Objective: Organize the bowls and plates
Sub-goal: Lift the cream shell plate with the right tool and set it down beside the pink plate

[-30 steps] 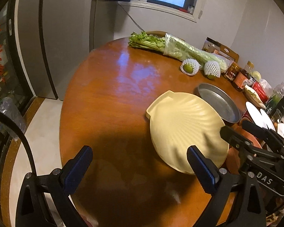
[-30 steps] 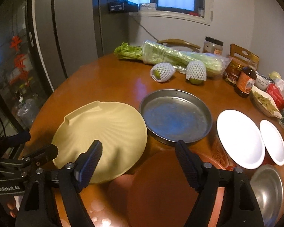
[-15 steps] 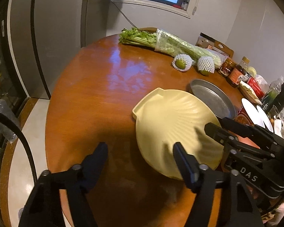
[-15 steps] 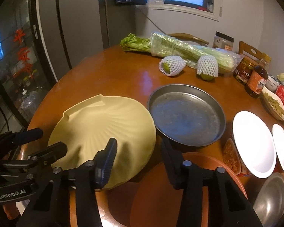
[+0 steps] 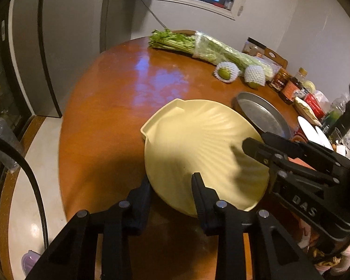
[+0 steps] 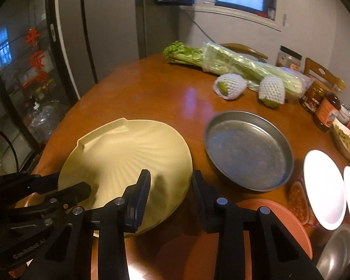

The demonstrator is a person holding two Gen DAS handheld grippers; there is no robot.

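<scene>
A pale yellow shell-shaped plate (image 5: 198,144) (image 6: 128,154) lies on the round wooden table (image 5: 119,107). My left gripper (image 5: 171,184) straddles its near left rim, one finger outside the edge and one over the dish. Its jaws are closing, and no firm pinch shows. My right gripper (image 6: 171,182) straddles the plate's right rim the same way, its jaws also closing. A grey metal pan (image 6: 247,149) sits to the right of the yellow plate. A terracotta plate (image 6: 268,214) lies under my right gripper. Two white plates (image 6: 324,186) and a steel bowl (image 6: 336,252) lie further right.
Bagged celery (image 6: 233,63) and two fruits in foam nets (image 6: 228,86) lie at the far side. Jars and sauce bottles (image 6: 326,112) crowd the right edge. A fridge (image 6: 109,35) and a glass-door cabinet stand beyond the table's left edge.
Both grippers came in to the yellow plate. Their jaws went from wide open to narrow around its rim. The plate has stayed in place.
</scene>
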